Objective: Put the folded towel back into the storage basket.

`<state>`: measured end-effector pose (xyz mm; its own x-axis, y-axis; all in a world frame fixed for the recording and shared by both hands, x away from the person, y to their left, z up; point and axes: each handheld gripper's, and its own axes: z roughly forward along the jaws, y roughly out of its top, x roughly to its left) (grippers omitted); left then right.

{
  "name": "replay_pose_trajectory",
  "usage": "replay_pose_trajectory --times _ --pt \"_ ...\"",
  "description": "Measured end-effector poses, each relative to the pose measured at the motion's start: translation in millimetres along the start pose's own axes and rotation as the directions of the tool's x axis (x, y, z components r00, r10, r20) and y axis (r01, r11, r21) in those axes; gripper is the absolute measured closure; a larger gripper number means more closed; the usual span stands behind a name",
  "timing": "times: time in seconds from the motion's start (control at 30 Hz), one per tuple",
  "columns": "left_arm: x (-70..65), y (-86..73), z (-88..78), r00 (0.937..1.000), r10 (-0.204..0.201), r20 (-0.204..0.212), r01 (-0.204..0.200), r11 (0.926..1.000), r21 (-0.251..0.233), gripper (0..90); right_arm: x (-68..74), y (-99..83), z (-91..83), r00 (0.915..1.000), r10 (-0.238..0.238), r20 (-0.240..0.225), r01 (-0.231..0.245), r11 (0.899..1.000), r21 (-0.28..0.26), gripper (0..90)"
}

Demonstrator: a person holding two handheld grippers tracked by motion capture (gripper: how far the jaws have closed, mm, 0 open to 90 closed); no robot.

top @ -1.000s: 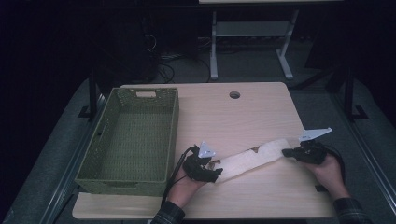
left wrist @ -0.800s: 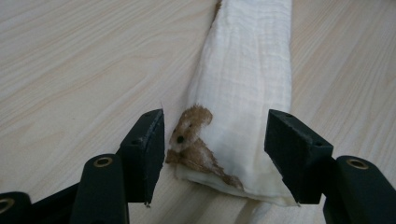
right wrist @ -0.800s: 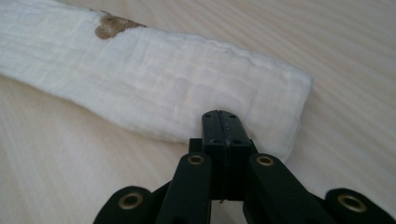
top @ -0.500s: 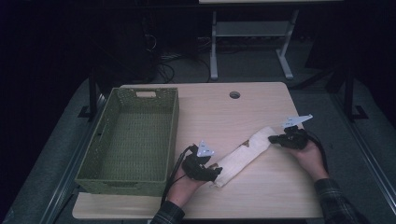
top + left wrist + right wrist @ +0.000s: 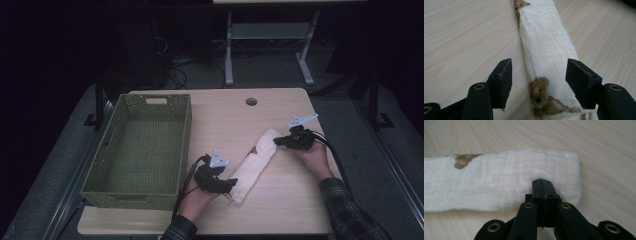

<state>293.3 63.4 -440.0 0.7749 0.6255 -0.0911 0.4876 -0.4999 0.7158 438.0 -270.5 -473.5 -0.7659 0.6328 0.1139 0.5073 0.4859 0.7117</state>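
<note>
A long folded white cloth (image 5: 255, 162) with brown bear prints lies slantwise on the wooden table (image 5: 225, 120). My left gripper (image 5: 231, 184) is at its near end. In the left gripper view that gripper (image 5: 539, 67) is open, one jaw on each side of the cloth (image 5: 546, 42), and a bear print lies between them. My right gripper (image 5: 276, 141) is at the far end. In the right gripper view it (image 5: 542, 181) is shut, its tip pinching the puckered cloth (image 5: 499, 185) close to the end.
A green woven basket (image 5: 185, 145) with nothing in it stands along the table's left side, close to my left hand. A round cable hole (image 5: 251, 101) sits near the far edge. Beyond the table are a desk frame and cables on a dark floor.
My right gripper has moved left and away from me with the cloth's end, swinging the cloth from lying crosswise to a steeper slant. The left hand has stayed put.
</note>
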Motion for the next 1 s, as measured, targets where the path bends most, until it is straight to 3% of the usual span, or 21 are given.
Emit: replay_pose_trajectory --times 0.17,0.27,0.33,0.53,0.67,0.87,1.0 --pt "-0.9 0.7 1.5 0.9999 0.009 0.008 -0.009 0.9999 0.014 37.7 0.3 11.0 9.5 0.9999 -0.012 -0.011 0.012 1.0 0.012 89.8" --pt "-0.9 0.3 2.8 0.9999 0.008 0.013 -0.008 0.9999 0.007 39.0 2.6 9.2 1.8 0.9996 -0.024 -0.013 0.024 1.0 -0.003 89.4" --pt "0.0 0.4 3.6 0.9999 0.005 0.014 -0.005 1.0 0.005 42.7 5.3 4.5 -8.7 0.9996 -0.024 -0.014 0.024 0.999 -0.025 82.9" --pt "4.0 3.2 5.4 0.9999 -0.005 -0.01 0.005 1.0 0.004 68.1 13.9 -12.1 -35.0 0.9996 -0.002 -0.03 0.001 0.999 -0.049 65.6" --pt "7.7 4.7 9.1 0.9995 0.003 -0.031 -0.001 0.9993 0.038 86.0 21.0 -18.9 -47.8 0.9997 -0.005 -0.024 0.003 0.998 -0.06 52.8" --pt "10.6 2.5 21.8 0.9996 0.009 -0.026 -0.006 0.9939 0.11 89.4 30.0 -30.4 -57.4 0.9999 0.016 0.004 -0.016 0.999 -0.048 39.7" --pt "7.4 1.4 27.3 0.9997 0.024 0.002 -0.024 0.9894 0.143 89.4 30.7 -35.3 -60.2 0.9999 0.008 -0.008 -0.009 0.999 -0.051 38.8"
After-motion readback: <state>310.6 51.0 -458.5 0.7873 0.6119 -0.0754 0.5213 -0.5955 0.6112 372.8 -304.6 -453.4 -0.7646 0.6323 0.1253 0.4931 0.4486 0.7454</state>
